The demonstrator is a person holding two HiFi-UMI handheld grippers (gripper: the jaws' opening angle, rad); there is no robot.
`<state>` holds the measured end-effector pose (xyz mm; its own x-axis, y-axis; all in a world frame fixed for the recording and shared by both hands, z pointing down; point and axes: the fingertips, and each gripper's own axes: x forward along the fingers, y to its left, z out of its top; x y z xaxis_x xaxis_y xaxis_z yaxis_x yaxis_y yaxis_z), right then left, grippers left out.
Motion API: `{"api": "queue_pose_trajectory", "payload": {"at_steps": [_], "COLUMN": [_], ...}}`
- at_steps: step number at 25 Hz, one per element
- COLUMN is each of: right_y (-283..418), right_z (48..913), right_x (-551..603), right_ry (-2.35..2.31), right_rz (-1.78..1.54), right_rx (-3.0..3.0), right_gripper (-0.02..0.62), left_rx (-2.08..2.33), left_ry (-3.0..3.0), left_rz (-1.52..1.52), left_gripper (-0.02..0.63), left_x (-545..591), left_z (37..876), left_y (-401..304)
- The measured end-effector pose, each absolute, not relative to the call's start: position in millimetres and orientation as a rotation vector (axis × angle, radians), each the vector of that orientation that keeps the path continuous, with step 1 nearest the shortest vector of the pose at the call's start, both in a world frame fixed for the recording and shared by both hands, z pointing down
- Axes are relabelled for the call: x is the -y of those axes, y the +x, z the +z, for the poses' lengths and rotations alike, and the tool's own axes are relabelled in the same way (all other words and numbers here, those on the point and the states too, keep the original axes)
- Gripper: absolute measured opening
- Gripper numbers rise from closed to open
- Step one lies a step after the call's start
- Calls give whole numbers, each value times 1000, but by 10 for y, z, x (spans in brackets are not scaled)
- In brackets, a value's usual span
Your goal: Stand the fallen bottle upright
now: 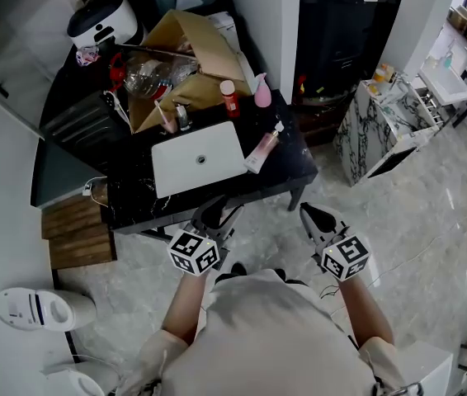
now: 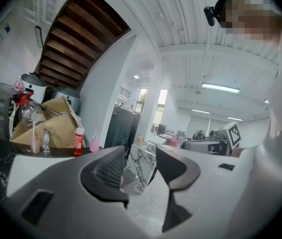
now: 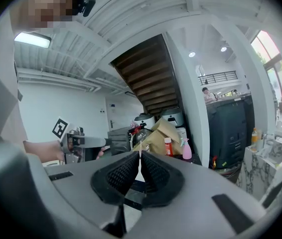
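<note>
The brown box [image 1: 191, 49] holds clear plastic things [image 1: 154, 77] (all jumbled). The fallen bottle [image 1: 263, 149] lies on the tabletop [image 1: 293, 162], mid-frame, well above the open left claw [image 1: 215, 213] and the closed right claw [image 1: 313, 214].

A glossy black, stone-look counter [image 1: 295, 165] carries a smooth matt white panel [image 1: 199, 159], a creased brown cardboard box [image 1: 205, 44] and a fallen bottle [image 1: 261, 150] of smooth pale pink plastic. The floor [image 1: 407, 221] is polished, veined grey marble tile. The wooden steps [image 1: 75, 231] show bare plank grain. The right gripper [image 3: 140, 157] has matt black fingers [image 3: 115, 177], finely ribbed, in smooth grey plastic.
</note>
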<state>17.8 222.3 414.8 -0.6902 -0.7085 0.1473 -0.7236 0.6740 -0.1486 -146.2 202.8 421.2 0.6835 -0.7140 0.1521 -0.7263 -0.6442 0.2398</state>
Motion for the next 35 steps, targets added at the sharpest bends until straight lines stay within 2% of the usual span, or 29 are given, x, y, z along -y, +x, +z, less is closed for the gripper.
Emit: {"api": "queue_pose_trajectory", "payload": {"at_steps": [9,35], "right_y": [417,650], "right_z": [4234,4502], "right_x": [-2236,-1728], "right_ry": [1147,1170], "right_rz": [316,409], "right_rx": [2827,2794], "right_gripper": [37,37], "left_rx": [1180,1243], "left_ry": [2606,2548], "left_rz": [69,104], "left_gripper": [305,318], "left_x": [-2145,-1692], "left_z": [4268,4460], "left_y": [-1258,-1191]}}
